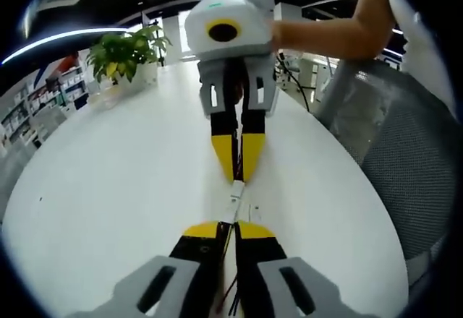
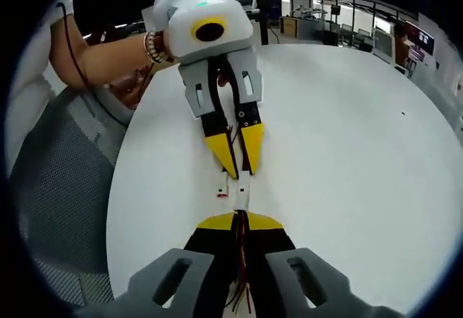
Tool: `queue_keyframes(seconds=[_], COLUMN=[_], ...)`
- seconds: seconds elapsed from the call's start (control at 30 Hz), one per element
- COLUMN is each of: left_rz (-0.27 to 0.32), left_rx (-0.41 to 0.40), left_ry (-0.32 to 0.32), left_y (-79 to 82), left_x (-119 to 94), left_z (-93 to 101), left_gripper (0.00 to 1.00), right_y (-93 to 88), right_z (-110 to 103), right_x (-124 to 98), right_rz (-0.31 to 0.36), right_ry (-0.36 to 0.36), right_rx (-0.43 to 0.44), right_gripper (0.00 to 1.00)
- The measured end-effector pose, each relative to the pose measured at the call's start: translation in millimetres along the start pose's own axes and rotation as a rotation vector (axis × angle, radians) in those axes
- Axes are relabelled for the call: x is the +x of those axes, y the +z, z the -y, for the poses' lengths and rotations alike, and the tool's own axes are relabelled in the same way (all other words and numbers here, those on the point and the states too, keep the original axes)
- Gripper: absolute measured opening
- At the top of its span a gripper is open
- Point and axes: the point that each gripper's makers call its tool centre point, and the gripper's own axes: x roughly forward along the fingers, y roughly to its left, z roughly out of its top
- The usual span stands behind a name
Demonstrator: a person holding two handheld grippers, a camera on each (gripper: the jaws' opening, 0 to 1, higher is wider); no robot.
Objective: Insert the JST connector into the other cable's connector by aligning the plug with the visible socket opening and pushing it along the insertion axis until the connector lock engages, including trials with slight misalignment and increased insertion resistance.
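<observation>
Spanning frame: white round surface, office room behind.
Upper left: potted plant.
Right edge: mesh chair.
Jaws: left gripper clenched on white connector; right gripper clenched on mating connector.

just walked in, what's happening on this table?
A person is holding a gripper in each hand over a white round table, facing each other tip to tip. The left gripper is shut on one cable's end, the right gripper on the other's. The small white connectors sit in the short gap between the two sets of yellow fingers, meeting roughly in line. Whether the lock has engaged is too small to tell. A potted plant stands at the far edge.
</observation>
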Motion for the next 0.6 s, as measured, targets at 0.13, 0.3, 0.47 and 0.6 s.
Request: queue_keyframes(seconds=[0.13, 0.3, 0.47, 0.6], left_rz=[0.002, 0.023, 0.032, 0.037], left_rx=[0.011, 0.018, 0.015, 0.022], left_ry=[-0.008, 0.001, 0.004, -0.003], left_y=[-0.1, 4.4, 5.6, 7.8], left_x=[-1.0, -4.6, -7.2, -7.6], left_z=[2.1, 0.1, -0.7, 0.6], left_gripper=[0.01, 0.01, 0.01, 0.01], right_y=[-0.4, 0.8, 3.7, 3.2], right_z=[0.2, -0.9, -1.0, -0.1], right_x=[-0.2, -0.5, -1.9, -2.6], right_rz=[0.000, 0.006, 0.017, 0.012], right_ry=[0.000, 0.003, 0.002, -0.003], right_rx=[0.002, 0.006, 0.009, 0.005], right_gripper=[0.01, 0.01, 0.01, 0.01])
